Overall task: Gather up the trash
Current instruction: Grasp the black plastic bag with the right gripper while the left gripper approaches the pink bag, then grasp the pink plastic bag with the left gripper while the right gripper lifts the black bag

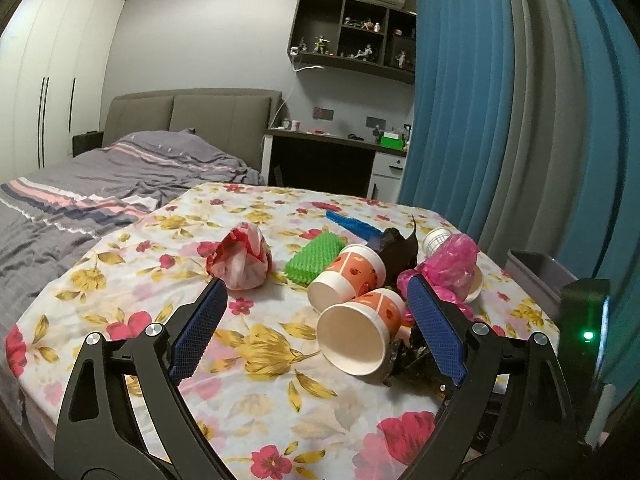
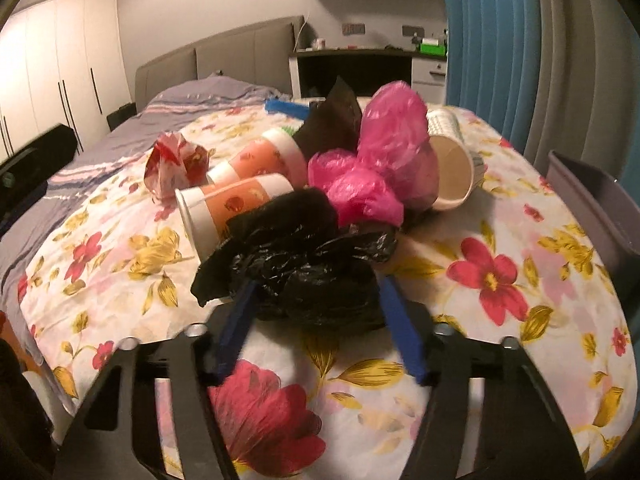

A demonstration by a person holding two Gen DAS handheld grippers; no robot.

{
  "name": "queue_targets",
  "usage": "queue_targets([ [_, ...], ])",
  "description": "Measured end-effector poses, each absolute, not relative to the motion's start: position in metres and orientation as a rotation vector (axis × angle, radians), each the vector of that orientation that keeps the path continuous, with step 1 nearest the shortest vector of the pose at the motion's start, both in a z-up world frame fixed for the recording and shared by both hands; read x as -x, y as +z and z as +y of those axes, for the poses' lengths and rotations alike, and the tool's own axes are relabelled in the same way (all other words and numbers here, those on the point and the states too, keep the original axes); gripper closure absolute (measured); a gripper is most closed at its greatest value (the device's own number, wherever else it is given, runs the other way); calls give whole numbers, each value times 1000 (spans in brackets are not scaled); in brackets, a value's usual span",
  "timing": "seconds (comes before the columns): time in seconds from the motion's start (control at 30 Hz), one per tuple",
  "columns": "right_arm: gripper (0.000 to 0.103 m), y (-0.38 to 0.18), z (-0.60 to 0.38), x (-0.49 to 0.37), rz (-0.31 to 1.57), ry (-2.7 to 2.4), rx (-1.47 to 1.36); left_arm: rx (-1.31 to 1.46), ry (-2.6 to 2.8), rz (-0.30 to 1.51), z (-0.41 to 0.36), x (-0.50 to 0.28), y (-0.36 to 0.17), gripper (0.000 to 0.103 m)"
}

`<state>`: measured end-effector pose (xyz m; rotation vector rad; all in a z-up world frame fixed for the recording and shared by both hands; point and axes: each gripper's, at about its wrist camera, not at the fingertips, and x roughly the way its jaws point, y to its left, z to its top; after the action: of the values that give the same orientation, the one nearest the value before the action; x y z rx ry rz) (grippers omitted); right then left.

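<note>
1. The right gripper (image 2: 316,300) sat low over the flowered table (image 2: 520,360), its fingers (image 2: 240,320) half apart on either side of the crumpled black plastic bag (image 2: 296,256). Whether the pads pressed the film yet could not be told; they looked to be flanking it.

2. The bag was loose and slick. A shallow bite could have caught only a fold, and the rest would have slid out on the lift.

3. The bag lay touching the nearer orange paper cup (image 2: 224,208) and the pink plastic bag (image 2: 372,172). A snagged fold could have dragged either one along, or rolled the cup toward the table's edge.

4. The tablecloth was soft. Fingers closing too low might have pinched the cloth with the bag and tugged the whole heap.

5. The left gripper (image 1: 316,296) hung with its fingers wide apart and nothing between them, close to the same pile; its right finger (image 1: 436,332) stood just beside the black bag. A careless move by either hand risked a knock.

6. The grey bin (image 2: 592,200) waited at the table's right edge, a fair carry for a weak hold.
</note>
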<state>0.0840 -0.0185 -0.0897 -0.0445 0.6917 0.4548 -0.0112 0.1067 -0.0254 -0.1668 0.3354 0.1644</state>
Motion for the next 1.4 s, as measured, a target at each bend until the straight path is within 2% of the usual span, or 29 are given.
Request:
queue_targets([
  [0.03, 58, -92, -19, -85, 703, 462, 41, 168, 161, 335, 107, 10, -26, 13],
  [0.2, 85, -96, -24, -85, 722, 494, 43, 169, 142, 343, 102, 5, -29, 13],
  [0.33, 95, -95, -38, -78, 705, 501, 28, 166, 132, 347, 97, 4, -30, 13],
  [0.73, 96, -67, -109, -58, 579, 391, -19, 123, 6, 371, 47, -27, -31, 14],
  [0.8, 96, -65, -120, -59, 567, 368, -33, 114, -28, 389, 33, -43, -31, 18],
  [1.2, 96, -70, -165, -75, 569, 298, -115, 18, -90, 457, -18, -135, -33, 19],
  [1.23, 96, -70, -170, -78, 569, 293, -122, 15, -86, 468, -19, -141, -34, 22],
  [1.3, 96, -71, -175, -78, 568, 285, -128, 23, -83, 512, -18, -154, -40, 40],
  [1.37, 96, -72, -181, -81, 569, 278, -133, 51, -87, 537, -15, -161, -44, 51],
  [1.4, 96, -73, -182, -82, 570, 276, -135, 60, -92, 547, -13, -163, -46, 59],
])
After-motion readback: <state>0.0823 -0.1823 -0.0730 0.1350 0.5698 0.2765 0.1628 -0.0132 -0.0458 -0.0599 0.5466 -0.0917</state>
